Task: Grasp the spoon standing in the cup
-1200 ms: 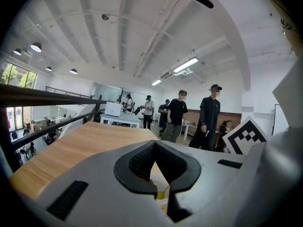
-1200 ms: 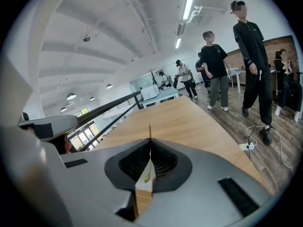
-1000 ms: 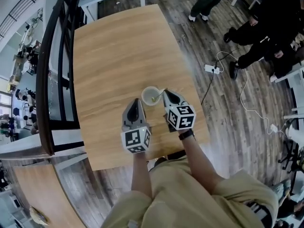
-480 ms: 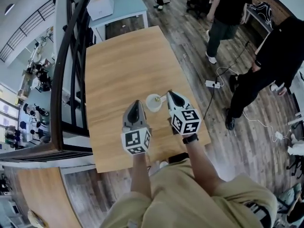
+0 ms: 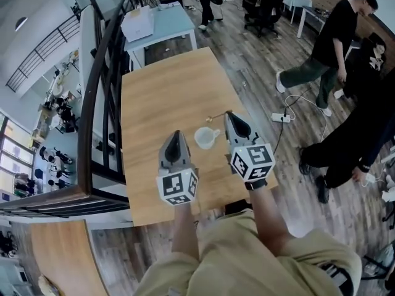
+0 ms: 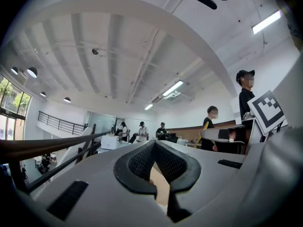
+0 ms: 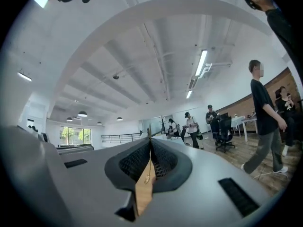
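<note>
The right tool (image 5: 229, 114) was pinched narrow on the spoon (image 5: 215, 116), which was out of the cup (image 5: 204, 137) and in the air above the tabletop (image 5: 160, 85). From the head view the spoon's long axis ran crosswise. It stuck out from the tool's tip toward the person's left and ended just past the cup's far rim. It was too thin and small there to tell bowl from handle.

In the right gripper view the right tool (image 7: 150, 143) showed its pads closed together, with the spoon (image 7: 148, 167) as a thin gold line running up and down along the seam. One end poked above the tips and a small looped shape showed at the lower end. Seen edge-on like this, its outline was hard to make out.

The cup stood upright on the tabletop between the two tools, near both but touching neither, with its handle toward the right tool.

The left tool (image 5: 177, 134) hovered beside the cup. In the left gripper view the left tool (image 6: 155, 144) had its pads meeting at the tip with nothing between them, and only a sliver of tabletop showed in the gap below.
</note>
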The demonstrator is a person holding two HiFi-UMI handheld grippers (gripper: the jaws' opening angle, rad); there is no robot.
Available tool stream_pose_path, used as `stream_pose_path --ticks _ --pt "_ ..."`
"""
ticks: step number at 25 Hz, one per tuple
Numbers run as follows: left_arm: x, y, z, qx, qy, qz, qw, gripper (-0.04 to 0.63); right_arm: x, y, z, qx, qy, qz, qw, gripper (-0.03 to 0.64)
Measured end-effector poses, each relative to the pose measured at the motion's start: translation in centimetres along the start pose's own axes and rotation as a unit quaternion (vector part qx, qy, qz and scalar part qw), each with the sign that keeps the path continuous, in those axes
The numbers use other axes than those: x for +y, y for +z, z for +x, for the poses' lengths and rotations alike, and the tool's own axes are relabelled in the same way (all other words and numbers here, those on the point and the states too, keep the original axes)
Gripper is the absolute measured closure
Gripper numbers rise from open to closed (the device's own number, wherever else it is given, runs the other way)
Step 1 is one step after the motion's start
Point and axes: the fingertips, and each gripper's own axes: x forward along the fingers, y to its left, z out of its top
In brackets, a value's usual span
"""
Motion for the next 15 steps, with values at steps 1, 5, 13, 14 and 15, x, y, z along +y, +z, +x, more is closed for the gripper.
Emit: stream_pose_path --ticks 1,5,13,14,15 --pt "-0.2 0.4 -0.3 -0.003 -0.001 0.001 1.0000 0.594 0.2 0.5 -0.4 -0.004 0.001 -0.002 1.000 0.600" --pt "-0.9 2.3 -1.2 -0.014 -0.002 0.008 0.9999 0.594 0.9 2.1 -1.7 -0.006 0.000 -0.014 1.000 0.600" --pt "-0.6 2.4 -2.0 -0.016 0.003 0.014 0.9998 0.594 1.7 1.9 -1.9 0.003 0.001 -0.032 0.999 0.600" --pt "-0.6 2.3 -2.0 -0.015 0.003 0.013 0.9998 0.594 1.7 1.9 -2.0 0.004 0.001 -0.032 0.999 0.600" --pt "-0.7 2.3 -2.1 -0.015 0.003 0.012 0.9998 0.594 1.7 1.9 -2.1 0.003 0.002 -0.032 0.999 0.600"
